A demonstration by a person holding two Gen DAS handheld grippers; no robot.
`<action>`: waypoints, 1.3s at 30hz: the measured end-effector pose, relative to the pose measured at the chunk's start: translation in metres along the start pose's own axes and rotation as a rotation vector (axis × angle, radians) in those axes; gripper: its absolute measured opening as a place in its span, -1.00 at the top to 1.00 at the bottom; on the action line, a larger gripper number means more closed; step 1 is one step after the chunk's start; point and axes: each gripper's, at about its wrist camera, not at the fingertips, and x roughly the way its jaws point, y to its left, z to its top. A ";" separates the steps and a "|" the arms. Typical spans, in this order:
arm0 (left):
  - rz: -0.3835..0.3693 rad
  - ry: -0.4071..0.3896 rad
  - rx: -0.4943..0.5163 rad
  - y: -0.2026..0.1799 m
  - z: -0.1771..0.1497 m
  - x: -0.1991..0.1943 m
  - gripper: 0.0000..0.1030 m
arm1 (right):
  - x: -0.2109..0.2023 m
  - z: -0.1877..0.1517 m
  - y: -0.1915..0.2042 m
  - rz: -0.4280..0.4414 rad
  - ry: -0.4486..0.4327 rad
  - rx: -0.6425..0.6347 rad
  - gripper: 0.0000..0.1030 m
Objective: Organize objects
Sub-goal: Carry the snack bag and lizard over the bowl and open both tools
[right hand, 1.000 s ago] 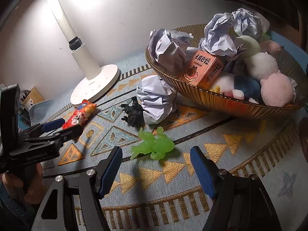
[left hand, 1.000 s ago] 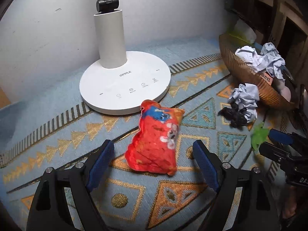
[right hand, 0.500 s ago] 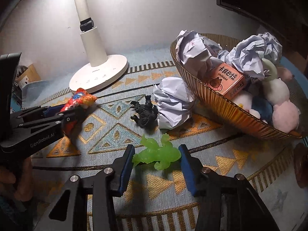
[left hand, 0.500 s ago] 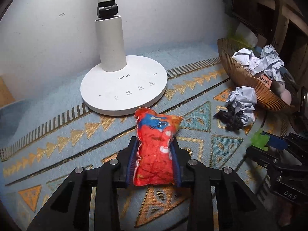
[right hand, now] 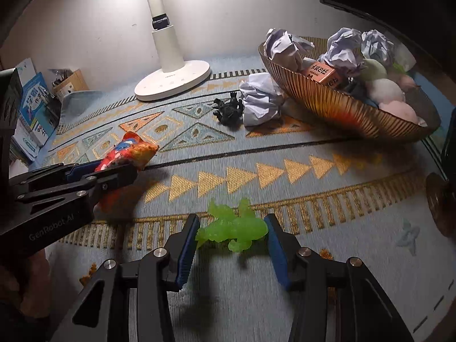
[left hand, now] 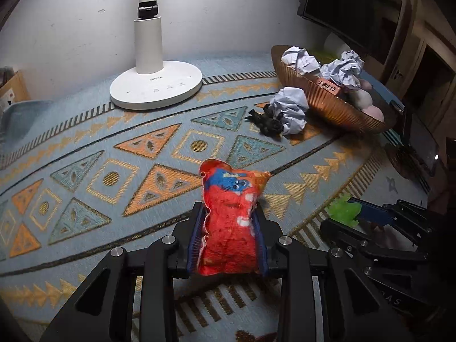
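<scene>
My left gripper [left hand: 229, 228] is shut on a red snack bag [left hand: 229, 222] and holds it above the patterned cloth; the bag also shows in the right wrist view [right hand: 125, 154]. My right gripper [right hand: 232, 233] is shut on a translucent green toy figure [right hand: 232, 229], lifted off the cloth; the toy also shows in the left wrist view [left hand: 343, 209]. A copper ribbed bowl [right hand: 327, 105] at the right holds crumpled paper, an orange carton and soft balls. A black toy figure [right hand: 229, 109] and a crumpled paper ball [right hand: 260, 99] lie beside the bowl.
A white desk lamp base [left hand: 156, 84] stands at the back by the wall. Books and a cardboard box [right hand: 37, 102] sit off the cloth's left edge. A dark monitor [left hand: 350, 2] stands behind the bowl. A dark round object [right hand: 440, 202] sits at the right edge.
Both grippers closed on their objects and lifted them back from the table: the left took the red bag, the right took the green toy. Both views have pulled away from the lamp and bowl.
</scene>
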 end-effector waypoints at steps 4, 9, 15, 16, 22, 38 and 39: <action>-0.010 -0.031 -0.005 -0.010 -0.006 -0.006 0.44 | -0.004 -0.005 0.003 -0.010 -0.030 -0.015 0.11; -0.039 -0.072 0.001 -0.022 0.006 -0.021 0.44 | -0.020 -0.003 -0.012 0.001 -0.069 0.025 0.11; -0.123 -0.165 0.072 -0.057 0.063 -0.041 0.44 | -0.081 0.031 -0.052 -0.029 -0.236 0.101 0.11; -0.128 -0.179 0.093 -0.065 0.075 -0.042 0.44 | -0.090 0.039 -0.061 -0.042 -0.266 0.117 0.11; -0.171 -0.230 0.154 -0.102 0.140 -0.022 0.44 | -0.112 0.096 -0.128 -0.133 -0.348 0.255 0.11; -0.197 -0.177 0.054 -0.087 0.156 0.017 -0.05 | -0.082 0.122 -0.172 -0.180 -0.299 0.324 -0.09; -0.188 -0.191 0.052 -0.081 0.151 0.008 -0.05 | -0.086 0.119 -0.167 -0.169 -0.303 0.318 -0.09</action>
